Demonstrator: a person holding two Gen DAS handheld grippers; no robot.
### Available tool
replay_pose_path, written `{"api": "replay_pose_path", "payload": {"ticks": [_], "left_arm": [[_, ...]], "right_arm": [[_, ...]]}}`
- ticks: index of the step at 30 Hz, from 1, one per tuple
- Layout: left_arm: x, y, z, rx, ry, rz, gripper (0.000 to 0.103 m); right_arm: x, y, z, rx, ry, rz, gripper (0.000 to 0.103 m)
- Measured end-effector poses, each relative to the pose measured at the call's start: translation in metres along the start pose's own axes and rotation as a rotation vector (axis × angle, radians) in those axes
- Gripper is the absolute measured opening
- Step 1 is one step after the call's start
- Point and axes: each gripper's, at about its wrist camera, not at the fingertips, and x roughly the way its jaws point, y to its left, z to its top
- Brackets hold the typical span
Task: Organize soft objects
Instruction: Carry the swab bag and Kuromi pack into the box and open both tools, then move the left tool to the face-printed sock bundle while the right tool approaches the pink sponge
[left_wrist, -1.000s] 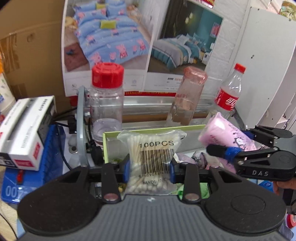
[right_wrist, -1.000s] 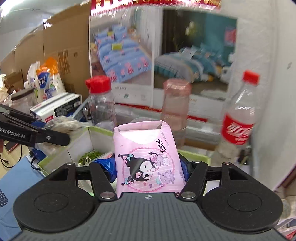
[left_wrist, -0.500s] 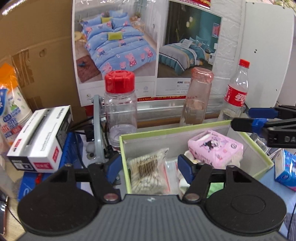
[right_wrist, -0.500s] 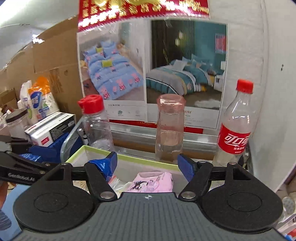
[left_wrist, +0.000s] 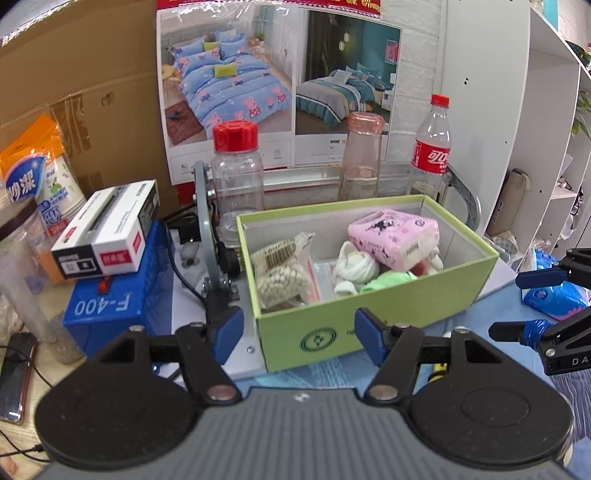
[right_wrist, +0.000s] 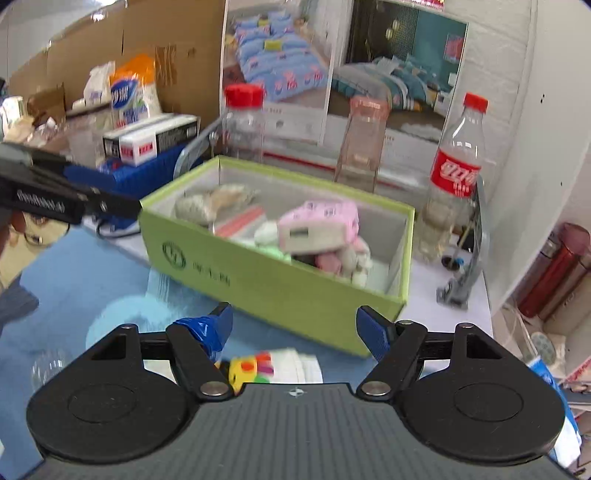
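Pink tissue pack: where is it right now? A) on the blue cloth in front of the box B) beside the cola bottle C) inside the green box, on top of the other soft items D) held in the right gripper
C: the pink tissue pack lies inside the green box on the other soft items; the right gripper is open and empty.

We see the green box (left_wrist: 373, 314) open-topped, holding a cotton-swab bag (left_wrist: 282, 271) at its left, a pink tissue pack (left_wrist: 393, 236) tilted at far right, and white and green soft pieces (left_wrist: 364, 271) between.
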Motion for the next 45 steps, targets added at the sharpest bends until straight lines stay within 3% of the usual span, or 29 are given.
{"api": "replay_pose_path", "payload": {"ticks": [4,7,9,12,14,18,23,26,30,34,38,41,45], "left_arm": [[-0.003,0.009,-0.017,-0.014,0.026,0.02,0.067],[0.0,0.017,-0.027,-0.031,0.064,0.017,0.068],[0.003,0.019,-0.031,-0.028,0.087,0.011,0.068],[0.006,0.013,-0.032,0.003,0.129,-0.053,0.068],[0.01,0.001,-0.03,0.039,0.171,-0.147,0.068],[0.024,-0.038,-0.024,0.209,0.26,-0.295,0.068],[0.05,-0.089,-0.024,0.531,0.33,-0.313,0.068],[0.055,-0.102,-0.032,0.702,0.334,-0.326,0.068],[0.059,-0.11,-0.037,0.811,0.323,-0.334,0.068],[0.057,-0.096,-0.027,0.741,0.324,-0.363,0.068],[0.051,-0.08,-0.021,0.676,0.308,-0.337,0.068],[0.05,-0.063,-0.017,0.589,0.307,-0.351,0.068],[0.052,-0.049,-0.015,0.503,0.297,-0.346,0.068]], "right_arm": [[0.014,0.003,-0.015,-0.071,0.152,-0.015,0.06],[0.015,-0.003,-0.011,-0.037,0.183,0.048,0.061],[0.015,0.001,-0.008,-0.068,0.191,0.033,0.061],[0.018,0.003,-0.003,-0.089,0.185,0.02,0.061],[0.026,0.0,-0.001,-0.067,0.186,0.022,0.061],[0.042,-0.016,-0.003,0.036,0.181,-0.003,0.061],[0.034,-0.034,-0.018,0.14,0.135,-0.004,0.061],[0.025,-0.043,-0.028,0.152,0.128,-0.005,0.061],[0.026,-0.06,-0.037,0.196,0.125,-0.012,0.062],[0.036,-0.063,-0.042,0.211,0.148,0.026,0.062],[0.055,-0.042,-0.039,0.068,0.24,0.14,0.062],[0.071,-0.03,-0.036,0.005,0.314,0.145,0.062],[0.089,-0.025,-0.022,0.072,0.308,0.164,0.062]]}}
